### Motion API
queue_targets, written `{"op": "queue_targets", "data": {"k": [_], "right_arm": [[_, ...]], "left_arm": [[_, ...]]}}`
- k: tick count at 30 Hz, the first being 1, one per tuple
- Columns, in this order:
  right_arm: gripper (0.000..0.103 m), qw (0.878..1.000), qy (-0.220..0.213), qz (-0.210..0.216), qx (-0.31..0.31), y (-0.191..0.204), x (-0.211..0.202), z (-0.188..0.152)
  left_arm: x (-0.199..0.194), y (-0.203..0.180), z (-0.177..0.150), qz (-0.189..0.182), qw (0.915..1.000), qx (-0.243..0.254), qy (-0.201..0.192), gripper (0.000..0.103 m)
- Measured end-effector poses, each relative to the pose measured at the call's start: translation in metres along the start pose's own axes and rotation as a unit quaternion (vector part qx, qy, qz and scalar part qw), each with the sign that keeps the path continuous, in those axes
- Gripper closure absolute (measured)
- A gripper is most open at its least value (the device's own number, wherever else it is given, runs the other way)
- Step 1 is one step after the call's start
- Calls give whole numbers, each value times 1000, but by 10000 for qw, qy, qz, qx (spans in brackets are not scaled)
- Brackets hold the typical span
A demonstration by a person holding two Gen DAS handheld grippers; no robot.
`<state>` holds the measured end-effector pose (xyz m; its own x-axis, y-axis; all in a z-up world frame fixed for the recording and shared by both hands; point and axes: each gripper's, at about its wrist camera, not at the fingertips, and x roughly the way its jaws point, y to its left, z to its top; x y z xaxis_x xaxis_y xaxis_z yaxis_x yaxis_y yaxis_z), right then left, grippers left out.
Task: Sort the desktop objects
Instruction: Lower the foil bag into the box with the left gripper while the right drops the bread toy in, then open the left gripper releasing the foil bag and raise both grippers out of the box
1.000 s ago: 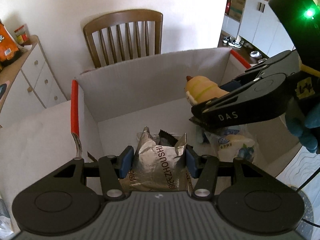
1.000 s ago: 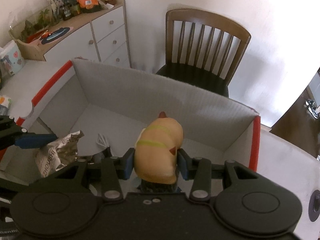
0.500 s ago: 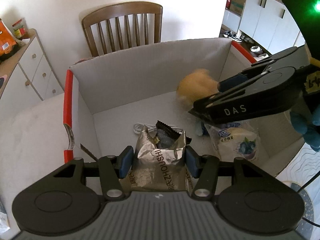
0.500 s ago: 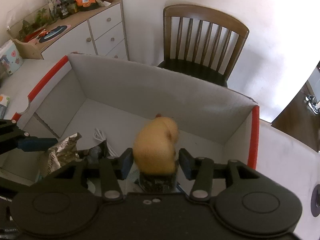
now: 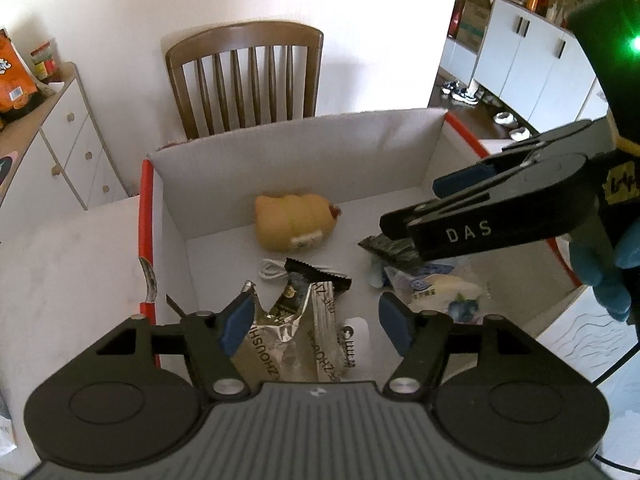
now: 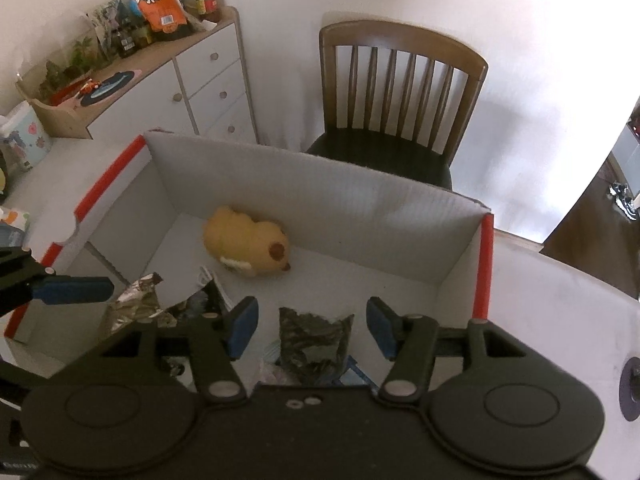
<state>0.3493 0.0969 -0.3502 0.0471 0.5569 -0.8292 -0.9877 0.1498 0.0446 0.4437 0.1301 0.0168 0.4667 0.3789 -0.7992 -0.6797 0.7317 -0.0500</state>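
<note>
Dropped since a second ago, the yellow plush toy with a red tip [image 5: 294, 220] has left the right hand-held gripper [image 6: 312, 326] and now lies on its side on the floor of the white corrugated cardboard box with red edge strips [image 5: 296, 152], near the far wall and clear of both tools. Likewise, the crinkled silver foil snack packet with dark lettering [image 5: 292, 340] was pinched a second ago between the blue pads of the left hand-held gripper [image 5: 316, 322]; now it lies loose below them, and neither pad presses on it. Both sets of jaws are opening. Between the left one's spread fingers sit the silver packet and, overlapping its top, a black wrapper with a zigzag edge [image 5: 318, 274]; a coiled white cable [image 5: 272, 270] lies just behind these. Under the right tool, seen between its parted pads, is a dark crumpled plastic bag [image 6: 314, 340], untouched by them, resting on other packets. A clear bag with a blueberry print [image 5: 444, 294] lies at the box's right side, partly beneath the right tool as seen from the left wrist view. A blue-gloved hand [image 5: 612, 268] holds that tool. Behind the box stands a brown wooden slat-back chair [image 6: 400, 92], and beside it a white drawer cabinet with a wooden top [image 6: 192, 92]. The box sits on a white worktop [image 5: 68, 264].
</note>
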Motion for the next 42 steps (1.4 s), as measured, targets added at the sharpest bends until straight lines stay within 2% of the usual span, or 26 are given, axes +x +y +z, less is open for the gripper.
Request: {"op": "queue_targets", "data": {"k": [15,27,31,42], "right_arm": [[41,9998,-162,142,37,-2,-55,-12],[37,9992,-364,170,62,16,-109,-41],[32,9989,-427,178,102,26,-126,-54],[28,9981,-537,149,253,62,-154,-86]], "left_arm": [[-68,-12,-13,-105,9993,-97,-359,35],[-129,-17,-50,-254,9976,-166,-624,35],[-145,-19,-64,-348,9970,-129,-673,27],[-180,-14,-109,-496,9953,-15,-837,10]]}}
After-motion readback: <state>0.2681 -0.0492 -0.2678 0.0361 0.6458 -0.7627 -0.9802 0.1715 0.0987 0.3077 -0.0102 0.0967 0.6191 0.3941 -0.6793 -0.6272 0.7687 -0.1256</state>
